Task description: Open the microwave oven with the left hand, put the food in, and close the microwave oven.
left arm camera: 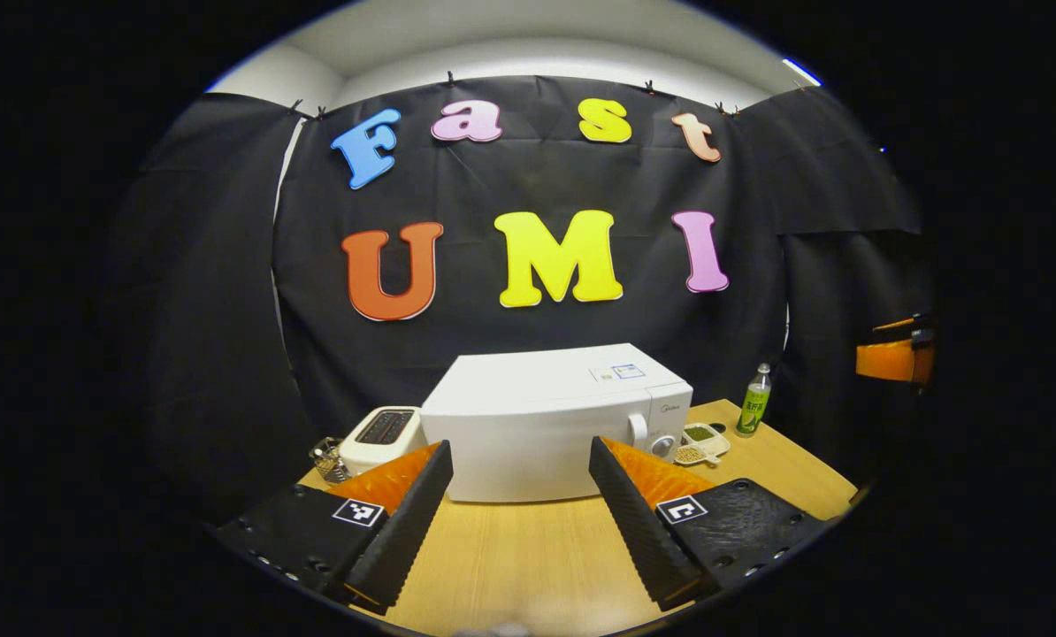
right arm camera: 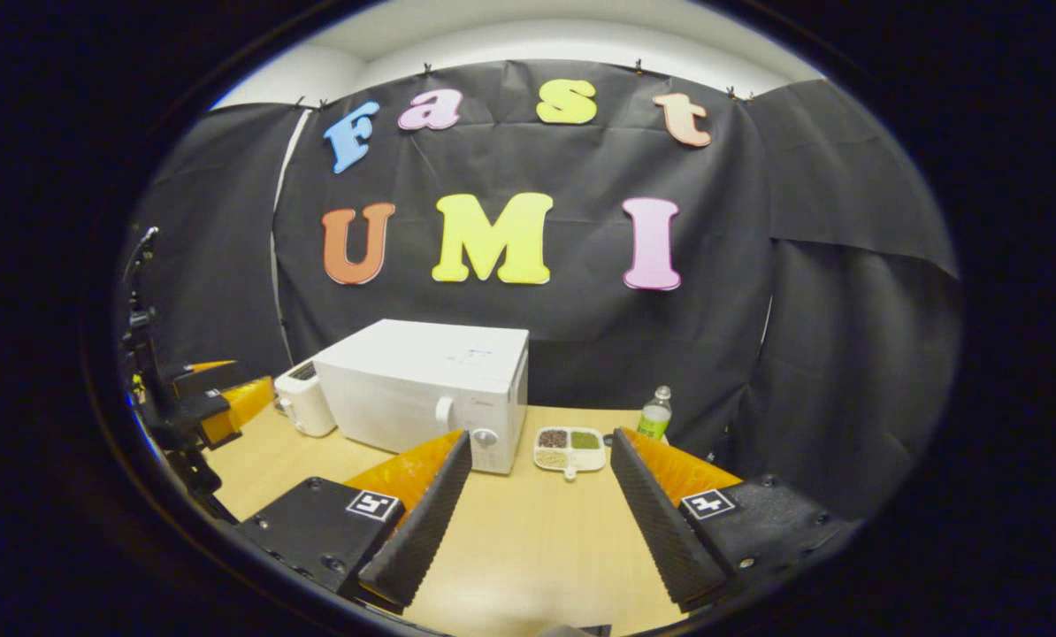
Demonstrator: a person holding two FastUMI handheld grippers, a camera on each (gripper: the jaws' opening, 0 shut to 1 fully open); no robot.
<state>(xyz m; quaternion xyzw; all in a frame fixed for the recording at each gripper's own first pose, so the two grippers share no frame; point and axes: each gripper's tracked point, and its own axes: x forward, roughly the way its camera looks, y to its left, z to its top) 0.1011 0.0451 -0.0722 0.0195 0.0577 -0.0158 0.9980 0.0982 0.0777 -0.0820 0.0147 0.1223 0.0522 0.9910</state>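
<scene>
On wooden table (right arm camera: 528,540), closed microwave (right arm camera: 422,389), toaster (right arm camera: 302,402)

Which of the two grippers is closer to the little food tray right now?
Probably right. The right gripper points almost straight at the food tray, which lies ahead between its open fingers. The left gripper faces the microwave, with the tray off to its right.
</scene>
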